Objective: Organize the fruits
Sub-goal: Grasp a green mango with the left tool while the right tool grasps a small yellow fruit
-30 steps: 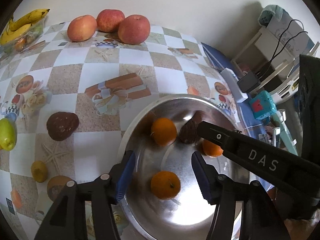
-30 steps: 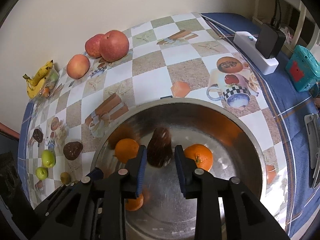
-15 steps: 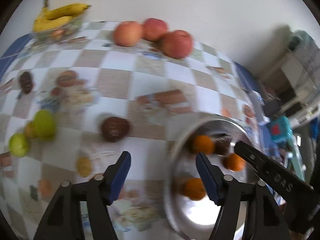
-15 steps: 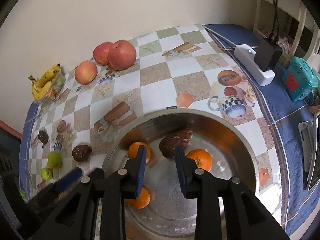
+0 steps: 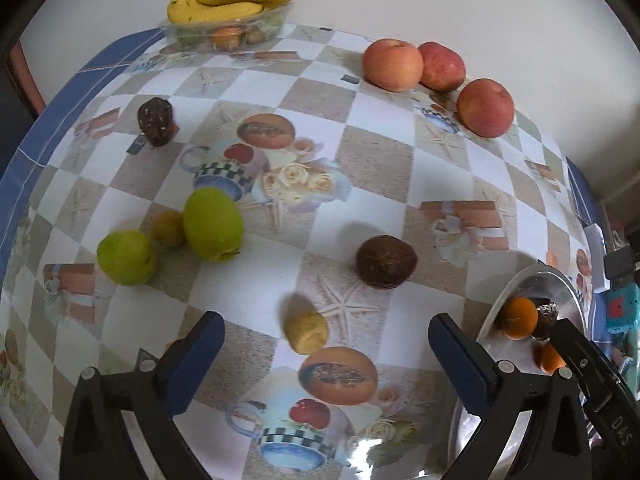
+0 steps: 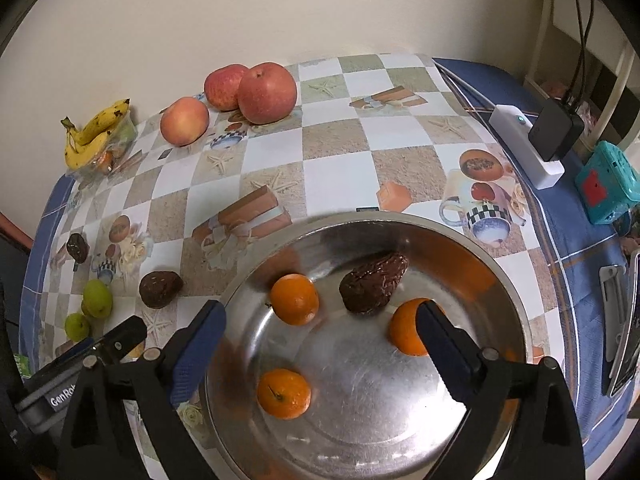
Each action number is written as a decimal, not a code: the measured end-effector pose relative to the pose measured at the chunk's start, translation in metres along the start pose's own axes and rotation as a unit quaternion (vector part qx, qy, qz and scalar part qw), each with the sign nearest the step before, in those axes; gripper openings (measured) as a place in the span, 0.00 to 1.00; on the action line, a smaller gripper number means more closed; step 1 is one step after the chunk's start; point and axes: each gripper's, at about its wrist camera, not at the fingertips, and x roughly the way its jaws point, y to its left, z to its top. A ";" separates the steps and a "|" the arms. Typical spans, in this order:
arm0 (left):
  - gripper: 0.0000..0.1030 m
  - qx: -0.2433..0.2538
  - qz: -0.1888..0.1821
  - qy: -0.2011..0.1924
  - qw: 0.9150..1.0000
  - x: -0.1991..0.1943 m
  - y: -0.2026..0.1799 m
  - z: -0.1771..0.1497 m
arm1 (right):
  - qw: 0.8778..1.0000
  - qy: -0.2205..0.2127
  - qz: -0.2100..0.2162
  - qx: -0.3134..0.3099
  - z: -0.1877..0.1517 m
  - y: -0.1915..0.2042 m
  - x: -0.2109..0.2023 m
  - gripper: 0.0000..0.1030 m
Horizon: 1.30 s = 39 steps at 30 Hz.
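Note:
My right gripper (image 6: 320,316) hangs over the steel bowl (image 6: 400,220), jaws opening wide with nothing pressed between them. In the bowl lie a brown scaly fruit (image 6: 374,286) and three oranges (image 6: 294,298). My left gripper (image 5: 324,332) is over the checkered tablecloth left of the bowl (image 5: 516,280), jaws opening. A small yellow fruit (image 5: 306,330) lies on the cloth between them, untouched. Another brown fruit (image 5: 386,262) sits just beyond, and two green fruits (image 5: 212,224) lie further left.
Three apples (image 5: 392,64) stand near the wall. Bananas (image 5: 228,0) rest on a clear tub at the far corner. A third brown fruit (image 5: 156,120) lies far left. A white power strip (image 6: 528,140) and a teal box (image 6: 608,184) sit right of the bowl.
The right gripper let go of the brown fruit, which now lies in the bowl, and its jaws spread wide. The left gripper swung left from above the bowl to over the table and opened wider.

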 end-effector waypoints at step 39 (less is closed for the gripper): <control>0.55 -0.083 -0.020 0.028 0.996 0.005 0.146 0.032 | 0.976 0.085 0.094 -0.175 -0.053 0.174 0.059 0.29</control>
